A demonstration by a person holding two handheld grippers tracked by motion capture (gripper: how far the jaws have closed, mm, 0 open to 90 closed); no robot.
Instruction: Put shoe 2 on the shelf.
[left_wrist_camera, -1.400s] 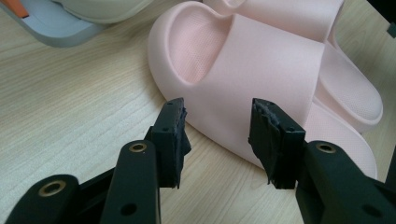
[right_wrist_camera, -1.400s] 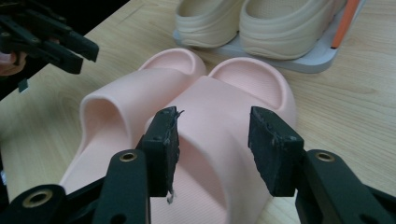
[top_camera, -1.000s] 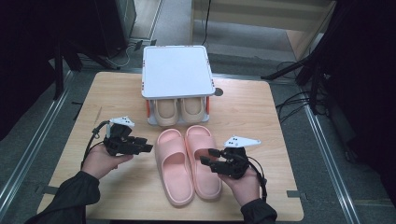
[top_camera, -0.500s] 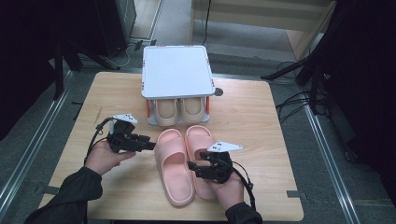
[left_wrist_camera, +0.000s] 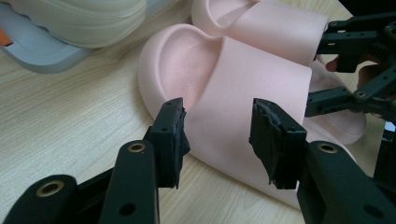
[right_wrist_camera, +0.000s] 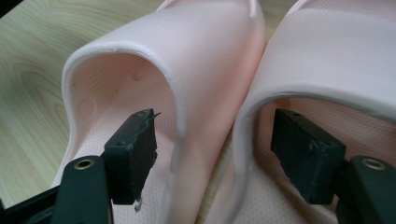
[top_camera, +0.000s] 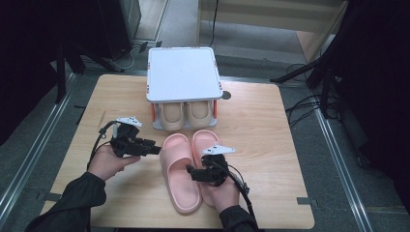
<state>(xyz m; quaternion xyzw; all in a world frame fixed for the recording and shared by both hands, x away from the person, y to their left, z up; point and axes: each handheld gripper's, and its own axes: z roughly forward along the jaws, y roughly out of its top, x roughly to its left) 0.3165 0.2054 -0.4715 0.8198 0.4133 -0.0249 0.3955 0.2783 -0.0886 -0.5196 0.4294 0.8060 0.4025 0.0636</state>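
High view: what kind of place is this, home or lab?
Likely a lab or recording workspace, not a home: a bare wooden table on a grey floor, metal rails along both sides, and dark stands and cables around it.

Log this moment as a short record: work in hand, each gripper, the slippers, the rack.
work: gathering the pink slippers as a pair
right gripper: open, jaws just opening, one inside each slipper, straddling the adjoining inner walls
left gripper: open, beside the left slipper's strap
rack: white-topped, beige slippers underneath
table: wooden
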